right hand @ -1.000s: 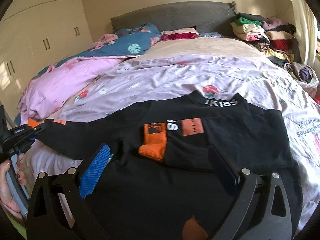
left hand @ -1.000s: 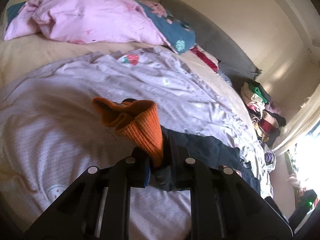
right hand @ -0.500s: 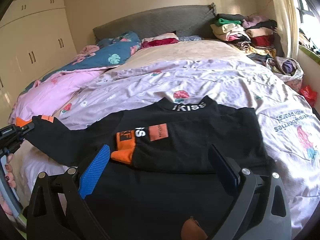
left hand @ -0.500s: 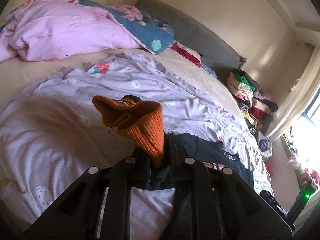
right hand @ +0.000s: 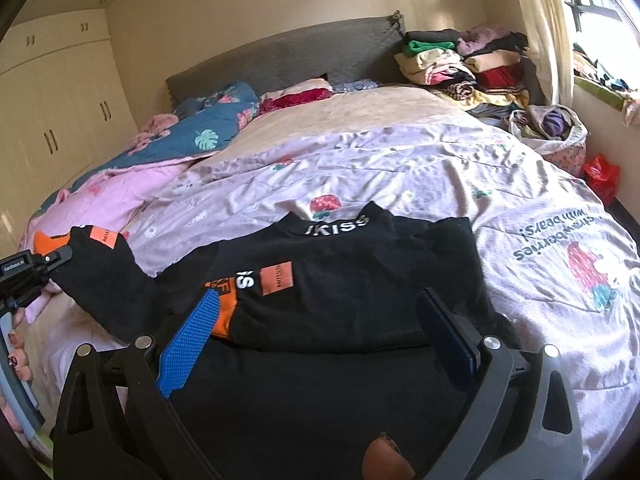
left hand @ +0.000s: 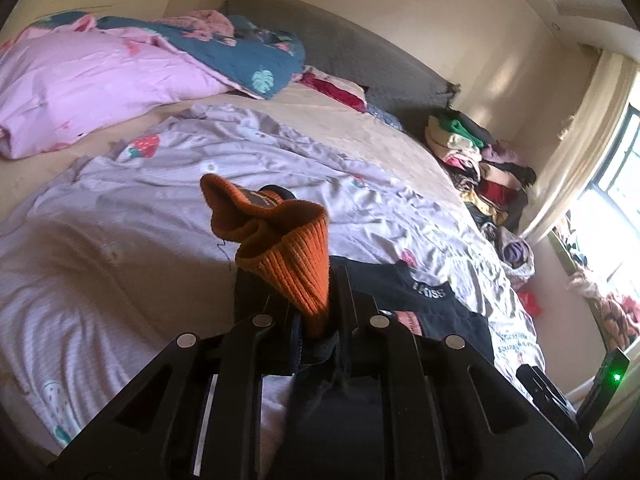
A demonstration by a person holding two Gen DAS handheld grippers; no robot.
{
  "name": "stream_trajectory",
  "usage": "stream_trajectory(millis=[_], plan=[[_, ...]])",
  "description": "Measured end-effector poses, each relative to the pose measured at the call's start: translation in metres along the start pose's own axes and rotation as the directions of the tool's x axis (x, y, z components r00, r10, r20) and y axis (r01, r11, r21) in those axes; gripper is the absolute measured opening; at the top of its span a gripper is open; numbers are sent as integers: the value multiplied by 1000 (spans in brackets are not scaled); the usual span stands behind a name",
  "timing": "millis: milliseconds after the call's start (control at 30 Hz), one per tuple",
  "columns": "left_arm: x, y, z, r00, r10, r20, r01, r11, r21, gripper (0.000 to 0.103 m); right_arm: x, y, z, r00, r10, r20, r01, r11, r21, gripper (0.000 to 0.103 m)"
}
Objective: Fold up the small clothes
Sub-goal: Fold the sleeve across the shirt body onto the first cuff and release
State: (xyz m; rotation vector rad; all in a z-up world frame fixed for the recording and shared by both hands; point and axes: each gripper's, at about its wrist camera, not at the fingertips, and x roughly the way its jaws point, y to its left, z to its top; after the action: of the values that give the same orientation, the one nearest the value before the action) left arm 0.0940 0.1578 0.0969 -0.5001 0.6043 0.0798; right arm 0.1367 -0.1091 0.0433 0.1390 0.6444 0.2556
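Observation:
A black sweater (right hand: 344, 280) with orange patches and a white-lettered collar lies on the lilac strawberry-print sheet (right hand: 400, 168). One sleeve is folded across its chest, its orange cuff (right hand: 224, 312) lying next to my right gripper's blue pad. My right gripper (right hand: 320, 340) is open and empty just above the sweater's lower half. My left gripper (left hand: 316, 308) is shut on the other sleeve's orange ribbed cuff (left hand: 288, 256) and holds it up off the bed. It also shows in the right wrist view (right hand: 52, 258), at the far left.
A pink duvet (left hand: 88, 80) and a blue leaf-print quilt (right hand: 200, 136) lie at the bed's left. A grey headboard (right hand: 288, 56) stands behind. A stack of folded clothes (right hand: 460, 64) and a bag of clothes (right hand: 556, 132) are at the right, near the window.
My left gripper has carried the orange cuff up and toward the sweater's body. The right gripper has drawn back a little and stayed open.

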Motion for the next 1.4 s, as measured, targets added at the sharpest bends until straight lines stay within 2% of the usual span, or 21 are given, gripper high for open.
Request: stream_trajectory(millis=[433,667,1067,1400], plan=[[18,-60,-9,997,-62,-52,67,992,109,5,-18,-39,-2,999,-38,30,36,997,68,98],[28,-83,-14,992,-95,-82,106,985,138,5,-27,-64,-4,997,-60,49,54,992,118,98],[44,-131,-28,977,-172,-129,194,962,194,5,-39,-94,-9,994,-93,63,81,981,176,98],[65,-168,-53,962,-197,-191,244,931,270,5,-45,-118,-12,990,-130,61,114,968,225,98]])
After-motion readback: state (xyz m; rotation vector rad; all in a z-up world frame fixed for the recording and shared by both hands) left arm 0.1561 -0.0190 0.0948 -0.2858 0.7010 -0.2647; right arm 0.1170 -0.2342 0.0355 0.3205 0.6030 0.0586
